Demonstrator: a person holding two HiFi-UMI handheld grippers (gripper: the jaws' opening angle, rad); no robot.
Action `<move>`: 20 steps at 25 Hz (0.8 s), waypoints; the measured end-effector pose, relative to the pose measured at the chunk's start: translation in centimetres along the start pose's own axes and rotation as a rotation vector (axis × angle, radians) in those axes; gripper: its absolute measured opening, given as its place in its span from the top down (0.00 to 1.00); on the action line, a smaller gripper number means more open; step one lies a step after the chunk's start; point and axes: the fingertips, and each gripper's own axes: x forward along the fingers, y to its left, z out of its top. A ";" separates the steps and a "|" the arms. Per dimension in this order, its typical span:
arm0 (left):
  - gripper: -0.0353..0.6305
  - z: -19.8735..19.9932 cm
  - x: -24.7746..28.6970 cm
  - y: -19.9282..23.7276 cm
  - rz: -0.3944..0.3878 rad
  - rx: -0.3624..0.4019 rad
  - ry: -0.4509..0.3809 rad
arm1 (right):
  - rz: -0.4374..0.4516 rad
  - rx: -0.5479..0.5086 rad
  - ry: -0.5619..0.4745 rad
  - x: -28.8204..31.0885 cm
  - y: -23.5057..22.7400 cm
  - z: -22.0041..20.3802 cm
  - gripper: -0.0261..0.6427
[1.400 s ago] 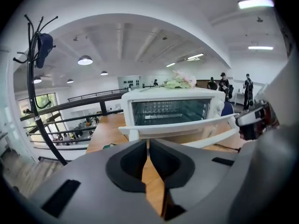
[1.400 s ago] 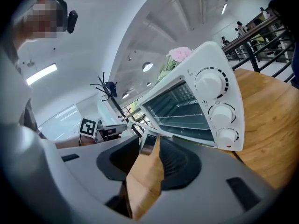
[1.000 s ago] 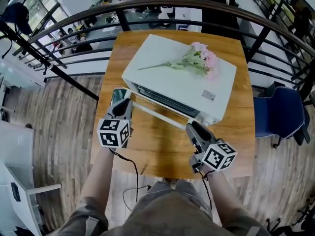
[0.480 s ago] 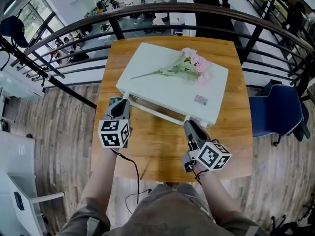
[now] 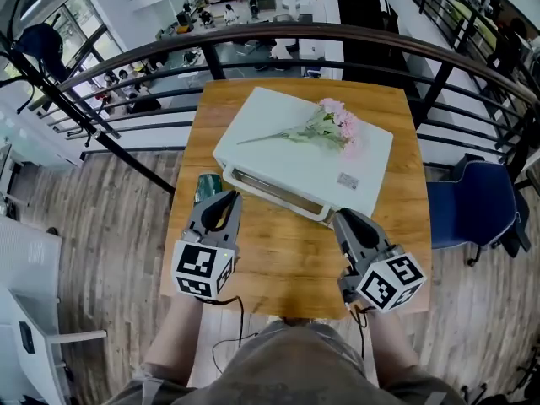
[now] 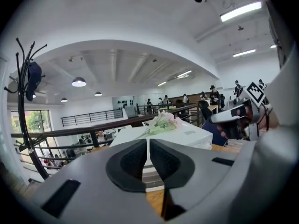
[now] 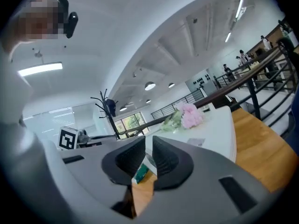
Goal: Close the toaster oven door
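Observation:
The white toaster oven stands on the wooden table with a pink flower sprig on its top. Its door stands up against the front and looks closed. My left gripper hovers just off the oven's front left corner, shut on nothing. My right gripper is just off the front right corner, touching nothing. Its jaws are closing, a narrow gap is left, and nothing is between them. In the left gripper view the oven lies beyond the shut jaws. In the right gripper view the oven lies ahead.
A small green packet lies on the table by the oven's left corner, beside my left gripper. A dark curved railing runs behind the table. A blue chair stands to the right. The table's near edge is just before my grippers.
The door swung up from partly open to flat against the oven front. Both grippers drew back from it toward me. The right jaws narrowed.

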 end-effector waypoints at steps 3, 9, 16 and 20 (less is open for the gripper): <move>0.90 3.8 -2.4 -0.4 0.002 0.049 -0.075 | 0.060 -0.081 -0.041 -1.0 2.6 3.6 0.87; 0.90 9.1 -6.7 -1.3 0.022 0.088 -0.209 | 0.129 -0.253 -0.104 -3.6 7.2 8.2 0.89; 0.90 10.3 -10.1 -3.3 0.033 0.086 -0.269 | 0.089 -0.398 -0.188 -7.7 9.2 10.4 0.90; 0.90 9.7 -11.6 -4.3 0.040 0.078 -0.261 | 0.078 -0.433 -0.158 -9.2 9.6 9.9 0.90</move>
